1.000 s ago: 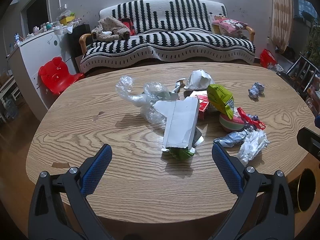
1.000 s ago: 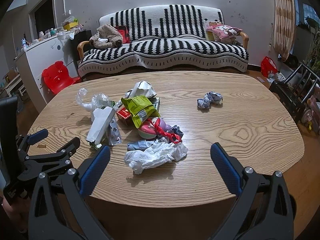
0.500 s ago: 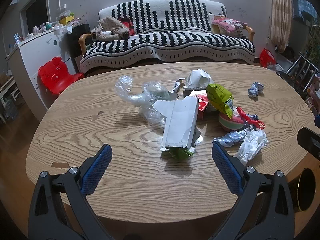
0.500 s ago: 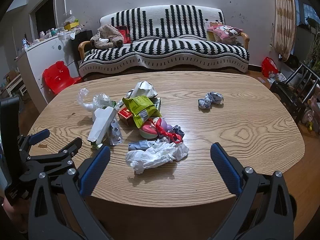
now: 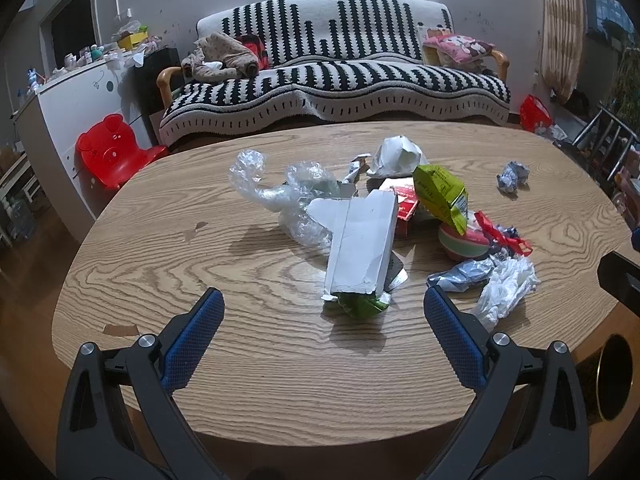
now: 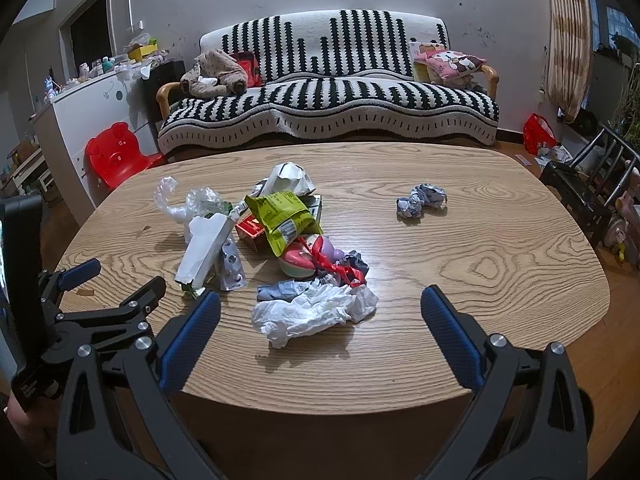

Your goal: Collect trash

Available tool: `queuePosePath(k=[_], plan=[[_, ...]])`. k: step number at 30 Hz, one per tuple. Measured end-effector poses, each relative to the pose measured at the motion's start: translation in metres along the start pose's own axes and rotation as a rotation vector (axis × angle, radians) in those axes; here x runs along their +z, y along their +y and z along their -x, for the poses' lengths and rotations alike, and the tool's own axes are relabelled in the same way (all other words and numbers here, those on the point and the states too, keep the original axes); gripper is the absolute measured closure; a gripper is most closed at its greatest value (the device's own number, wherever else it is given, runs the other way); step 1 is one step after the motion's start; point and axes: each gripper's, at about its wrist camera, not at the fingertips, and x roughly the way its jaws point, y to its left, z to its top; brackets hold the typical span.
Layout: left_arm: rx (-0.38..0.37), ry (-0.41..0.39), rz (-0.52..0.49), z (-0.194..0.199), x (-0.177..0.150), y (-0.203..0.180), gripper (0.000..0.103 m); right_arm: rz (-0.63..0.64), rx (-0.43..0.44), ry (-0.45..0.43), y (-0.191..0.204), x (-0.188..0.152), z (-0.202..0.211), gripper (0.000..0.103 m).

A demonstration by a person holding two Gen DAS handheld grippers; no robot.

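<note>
A heap of trash lies mid-table: a flattened white carton (image 5: pixel 362 240), clear plastic wrap (image 5: pixel 296 196), a green snack bag (image 5: pixel 440 196), a red box (image 5: pixel 404 210), a red ribbon (image 5: pixel 502 236), a crumpled white tissue (image 5: pixel 506 286). In the right wrist view the tissue (image 6: pixel 316 312) lies just ahead of the fingers, with the green bag (image 6: pixel 286 216) and carton (image 6: pixel 204 246) behind. A crumpled paper ball (image 6: pixel 420 201) sits apart to the right. My left gripper (image 5: pixel 324 334) is open and empty over the near table edge. My right gripper (image 6: pixel 320 330) is open and empty.
The oval wooden table (image 5: pixel 200 272) fills both views. A striped sofa (image 5: pixel 332 80) stands behind it, a red child's chair (image 5: pixel 114 152) at left, a white cabinet (image 5: pixel 72 104) beyond. A round dark container (image 5: pixel 612 376) is at the lower right of the left view.
Both grippers have drifted very slightly toward the trash heap. Nothing was taken hold of.
</note>
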Motion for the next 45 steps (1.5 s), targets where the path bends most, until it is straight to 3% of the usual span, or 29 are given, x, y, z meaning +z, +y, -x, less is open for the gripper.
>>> queuePosePath(k=[7,10,14,19,21,22,24,26,29,37,45], plan=[[-0.043,0.046,0.026,-0.022,0.004,0.017,0.006,-0.003,-0.004,0.066,0.001,-0.008,-0.022,0.006],[-0.057,0.054,0.029,-0.041,0.010,0.019,0.006,-0.071,0.038,0.155,-0.007,-0.015,-0.052,0.006],[-0.099,0.085,0.043,-0.067,0.014,0.018,0.006,-0.142,0.054,0.216,-0.014,-0.018,-0.082,0.006],[-0.096,0.081,0.012,-0.089,0.015,0.005,0.006,-0.279,0.099,0.294,-0.026,-0.022,-0.117,0.009],[-0.094,0.086,-0.002,-0.096,0.013,0.001,0.013,-0.306,0.112,0.310,-0.026,-0.023,-0.126,0.013],[-0.097,0.089,-0.002,-0.099,0.012,0.001,0.018,-0.314,0.116,0.316,-0.026,-0.023,-0.129,0.021],[-0.111,0.098,-0.002,-0.101,0.012,0.002,0.038,-0.333,0.133,0.338,-0.024,-0.024,-0.135,0.034],[-0.119,0.098,-0.003,-0.101,0.011,0.004,0.054,-0.336,0.142,0.337,-0.022,-0.023,-0.137,0.062],[-0.109,0.088,0.018,-0.092,0.017,0.012,0.060,-0.366,0.161,0.321,-0.025,-0.019,-0.130,0.080],[-0.106,0.022,0.122,-0.056,0.031,0.045,0.066,-0.267,0.178,0.135,-0.015,0.010,-0.070,0.082],[-0.100,0.001,0.142,-0.044,0.035,0.050,0.066,-0.246,0.145,0.098,-0.031,0.010,-0.058,0.082]])
